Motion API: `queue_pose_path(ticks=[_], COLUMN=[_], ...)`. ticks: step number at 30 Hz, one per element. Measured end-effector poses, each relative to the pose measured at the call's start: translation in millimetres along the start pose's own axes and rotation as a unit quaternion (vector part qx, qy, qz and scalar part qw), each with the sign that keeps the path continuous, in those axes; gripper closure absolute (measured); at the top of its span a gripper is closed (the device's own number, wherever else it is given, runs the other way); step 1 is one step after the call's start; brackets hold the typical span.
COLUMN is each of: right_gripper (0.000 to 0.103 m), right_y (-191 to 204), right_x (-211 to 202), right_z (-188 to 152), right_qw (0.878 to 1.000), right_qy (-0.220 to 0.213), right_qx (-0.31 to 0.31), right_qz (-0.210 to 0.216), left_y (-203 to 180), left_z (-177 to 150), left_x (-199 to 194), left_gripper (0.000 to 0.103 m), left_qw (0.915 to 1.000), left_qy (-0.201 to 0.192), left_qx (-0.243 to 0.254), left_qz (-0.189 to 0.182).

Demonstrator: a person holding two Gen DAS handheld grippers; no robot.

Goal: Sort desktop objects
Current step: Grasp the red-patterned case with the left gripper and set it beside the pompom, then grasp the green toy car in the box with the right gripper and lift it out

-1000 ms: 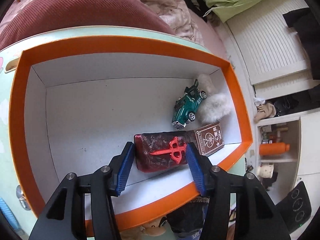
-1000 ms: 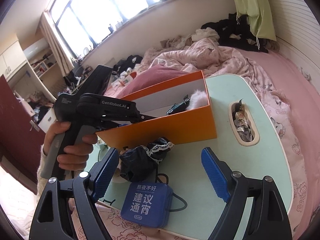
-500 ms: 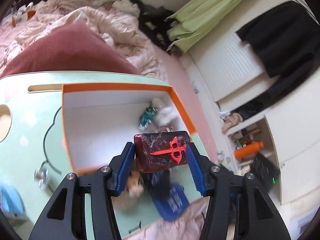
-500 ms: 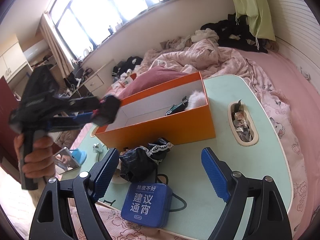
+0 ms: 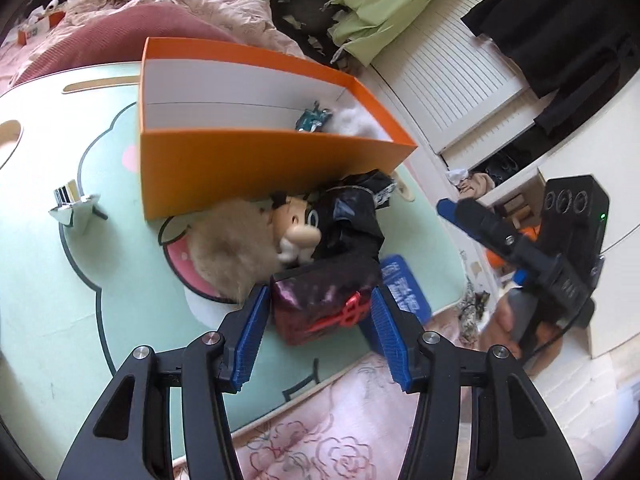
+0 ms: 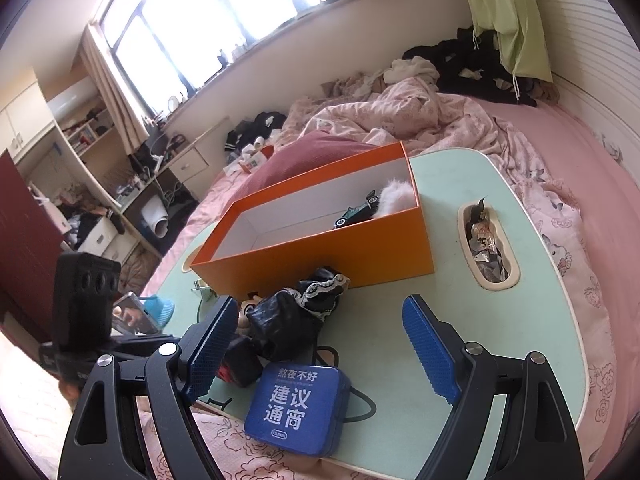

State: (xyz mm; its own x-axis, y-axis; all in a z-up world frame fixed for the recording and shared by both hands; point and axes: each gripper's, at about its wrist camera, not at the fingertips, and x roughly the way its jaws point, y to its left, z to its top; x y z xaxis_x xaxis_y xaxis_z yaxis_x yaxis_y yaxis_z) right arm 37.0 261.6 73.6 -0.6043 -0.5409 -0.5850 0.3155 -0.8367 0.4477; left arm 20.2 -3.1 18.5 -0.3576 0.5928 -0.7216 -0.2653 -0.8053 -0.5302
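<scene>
My left gripper (image 5: 318, 334) is shut on a dark red box with a red emblem (image 5: 320, 300), low over the near edge of the pale green table (image 5: 132, 300). That box (image 6: 238, 360) shows in the right wrist view beside a doll (image 5: 296, 232) with tan hair and a black dress (image 6: 288, 316). Behind the doll stands the orange box (image 5: 240, 168) (image 6: 320, 256), holding a green toy car (image 5: 314, 120) (image 6: 356, 212) and a white fluffy thing (image 5: 356, 124) (image 6: 394, 198). My right gripper (image 6: 320, 344) is open, with nothing between its fingers, over a blue tin (image 6: 298, 408) (image 5: 404, 292).
A small metal stand (image 5: 74, 210) and a blue brush (image 6: 158, 308) lie at the table's left end. A slot (image 6: 488, 252) in the table's right part holds wrappers. Pink bedding surrounds the table. The right gripper's finger (image 5: 452, 208) reaches in from the right of the left wrist view.
My left gripper has drawn back out of the orange box with the dark red box still in it, ending low by the doll at the table's near edge. The right gripper has stayed still.
</scene>
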Motion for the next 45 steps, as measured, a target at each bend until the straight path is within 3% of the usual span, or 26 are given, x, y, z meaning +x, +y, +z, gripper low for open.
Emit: queue_pose_path(ticks=[7,10,14,18,24,26,29,32,35,38,41,42,43,45], right_gripper=[0.019,0.019,0.019,0.019,0.019,0.019,0.019,0.021,0.031,0.036,0.038,0.043,0.054,0.058], right_y=[6.1,9.8,19.2,31.8,63.5,74.3,87.6,92.3,90.4,93.4,99.9,100.4,98.3,93.0], right_x=[2.3,2.2,1.8,13.5,53.1,74.9,112.3,153.9,184.8,202.3,208.0,208.6,214.1,215.7], right_z=[-0.8,2.5,14.7,39.5,77.2,83.7,86.9,85.9,81.0,73.7,65.1,65.1,61.1,58.9], right_qw=[1.0,1.0,1.0,0.999,0.993,0.987,0.976,0.964,0.952,0.943,0.939,0.941,0.933,0.936], right_qy=[0.004,0.003,0.004,0.028,0.092,0.133,0.194,0.251,0.295,0.322,0.319,0.312,0.32,0.326], right_qx=[-0.008,-0.012,-0.024,-0.033,-0.072,-0.085,-0.094,-0.09,-0.076,-0.078,-0.118,-0.122,-0.138,-0.121], right_qz=[0.001,0.0,0.007,-0.003,-0.018,-0.013,-0.005,-0.015,-0.026,-0.027,-0.055,-0.057,-0.088,-0.063], left_y=[-12.4,-27.7,-36.9,-43.3,-44.9,-41.5,-34.1,-32.6,-31.4,-32.5,-32.1,-31.8,-31.7,-31.9], left_z=[-13.8,-27.0,-39.4,-56.5,-70.9,-69.5,-66.2,-65.4,-64.1,-63.8,-63.5,-63.6,-64.1,-63.5], left_x=[2.0,-5.5,-11.1,-13.6,0.8,3.7,2.9,4.0,4.7,4.9,5.3,4.9,3.7,3.7], left_gripper=[0.04,0.031,0.03,0.03,0.026,0.018,0.013,0.006,0.004,0.004,0.004,0.004,0.003,0.003], left_qw=[0.9983,0.9932,0.9884,0.971,0.9558,0.9573,0.9654,0.9647,0.9644,0.9644,0.9644,0.9644,0.9644,0.9644], left_qy=[-0.032,-0.058,-0.056,-0.074,-0.062,-0.066,-0.067,-0.072,-0.072,-0.072,-0.072,-0.072,-0.072,-0.071], left_qx=[0.031,0.07,0.093,0.124,0.171,0.165,0.147,0.146,0.147,0.147,0.147,0.147,0.147,0.146], left_qz=[0.037,0.073,0.107,0.191,0.231,0.228,0.205,0.207,0.208,0.208,0.208,0.208,0.208,0.208])
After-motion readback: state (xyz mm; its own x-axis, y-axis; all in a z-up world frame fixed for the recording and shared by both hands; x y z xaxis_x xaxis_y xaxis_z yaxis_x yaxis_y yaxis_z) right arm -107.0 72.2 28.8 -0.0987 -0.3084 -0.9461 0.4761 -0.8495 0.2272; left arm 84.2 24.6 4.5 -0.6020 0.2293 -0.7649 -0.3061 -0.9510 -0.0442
